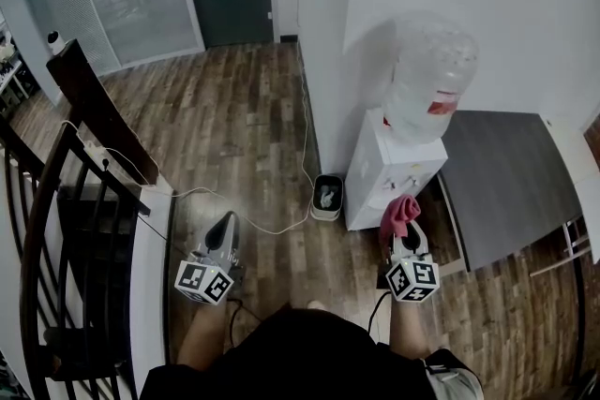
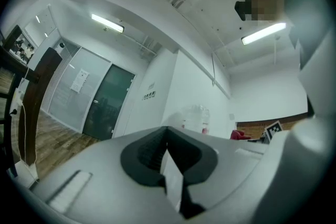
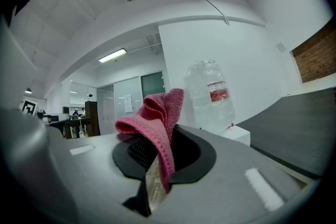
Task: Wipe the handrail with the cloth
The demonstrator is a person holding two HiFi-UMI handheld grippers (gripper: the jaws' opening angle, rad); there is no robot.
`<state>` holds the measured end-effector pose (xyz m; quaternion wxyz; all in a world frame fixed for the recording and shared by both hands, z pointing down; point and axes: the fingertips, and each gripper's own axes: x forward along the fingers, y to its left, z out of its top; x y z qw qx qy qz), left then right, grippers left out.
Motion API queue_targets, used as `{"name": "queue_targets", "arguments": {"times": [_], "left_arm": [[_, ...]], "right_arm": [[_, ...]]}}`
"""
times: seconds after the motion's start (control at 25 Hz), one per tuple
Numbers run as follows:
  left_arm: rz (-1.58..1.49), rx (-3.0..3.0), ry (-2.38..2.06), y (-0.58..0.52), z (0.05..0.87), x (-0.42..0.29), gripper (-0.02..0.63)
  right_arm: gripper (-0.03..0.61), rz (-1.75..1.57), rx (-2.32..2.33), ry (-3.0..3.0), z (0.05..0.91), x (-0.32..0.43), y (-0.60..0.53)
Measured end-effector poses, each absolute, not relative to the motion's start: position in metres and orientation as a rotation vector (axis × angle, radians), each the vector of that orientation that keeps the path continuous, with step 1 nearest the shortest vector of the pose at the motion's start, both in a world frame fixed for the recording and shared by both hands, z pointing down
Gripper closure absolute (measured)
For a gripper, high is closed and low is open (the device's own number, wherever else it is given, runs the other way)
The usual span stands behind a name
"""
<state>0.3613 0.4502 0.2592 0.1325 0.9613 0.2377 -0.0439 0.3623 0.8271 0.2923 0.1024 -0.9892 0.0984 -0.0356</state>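
A pink cloth point(image 1: 400, 214) sticks up from my right gripper point(image 1: 405, 237), which is shut on it; in the right gripper view the cloth point(image 3: 157, 118) folds over the closed jaws of the right gripper point(image 3: 157, 165). My left gripper point(image 1: 223, 237) is shut and empty, its jaws pressed together in the left gripper view point(image 2: 167, 157). The dark wooden handrail point(image 1: 37, 211) curves down the far left of the head view, above black balusters, well left of both grippers. Its dark newel post point(image 1: 98, 112) stands further back.
A white water dispenser point(image 1: 394, 166) with a clear bottle point(image 1: 427, 75) stands just ahead of the right gripper. A grey table point(image 1: 511, 178) is at the right. A small bin point(image 1: 327, 196) and a white cable point(image 1: 253, 201) lie on the wood floor. A white wall corner point(image 1: 323, 33) rises ahead.
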Motion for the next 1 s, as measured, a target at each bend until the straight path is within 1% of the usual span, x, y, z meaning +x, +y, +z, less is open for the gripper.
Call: {"name": "queue_targets", "arguments": {"times": [0.4,0.84,1.0], "left_arm": [[-0.121,2.821,0.557,0.444,0.263,0.357,0.615],[-0.147,2.860,0.232,0.421,0.274,0.329,0.615],[-0.151,2.865,0.052,0.406,0.278,0.310,0.615]], "right_arm": [[0.529,-0.119,-2.864,0.401,0.299,0.388,0.827],[0.528,-0.158,-2.807,0.678,0.307,0.436,0.802],[0.528,-0.154,-2.765,0.827,0.298,0.459,0.775]]}}
